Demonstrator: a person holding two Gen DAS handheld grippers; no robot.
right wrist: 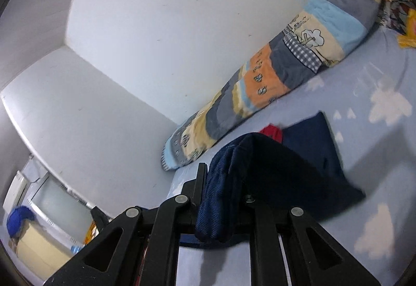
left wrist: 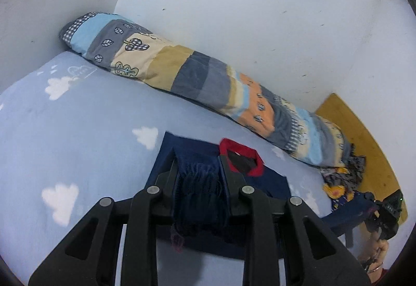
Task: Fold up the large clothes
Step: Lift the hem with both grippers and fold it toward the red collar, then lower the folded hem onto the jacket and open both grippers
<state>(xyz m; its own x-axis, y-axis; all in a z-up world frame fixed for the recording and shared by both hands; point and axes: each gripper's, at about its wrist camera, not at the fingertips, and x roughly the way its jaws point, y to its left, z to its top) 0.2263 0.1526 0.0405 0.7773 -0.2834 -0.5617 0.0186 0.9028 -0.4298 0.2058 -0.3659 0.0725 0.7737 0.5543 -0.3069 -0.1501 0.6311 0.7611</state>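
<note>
We are mid-fold: both grippers hold the hem end of the sweater (left wrist: 270, 182) raised off the bed (left wrist: 85, 114). The left gripper (left wrist: 199, 171) has its jaws closed on bunched ribbed knit, which fills the gap between them and hangs below in loose, frayed strands. The right gripper (right wrist: 223, 179) likewise has its jaws clamped on a thick doubled fold of the same navy knit, which drapes over the right jaw. Just beyond the jaws the body of the sweater lies flat on the bed, its red collar (left wrist: 240, 153) facing us. In our judgement, the next move calls for carrying both held corners forward together, level, toward the collar. Farther out lies a long patchwork quilt (left wrist: 197, 77), rolled soft against the wall (left wrist: 260, 12).
</note>
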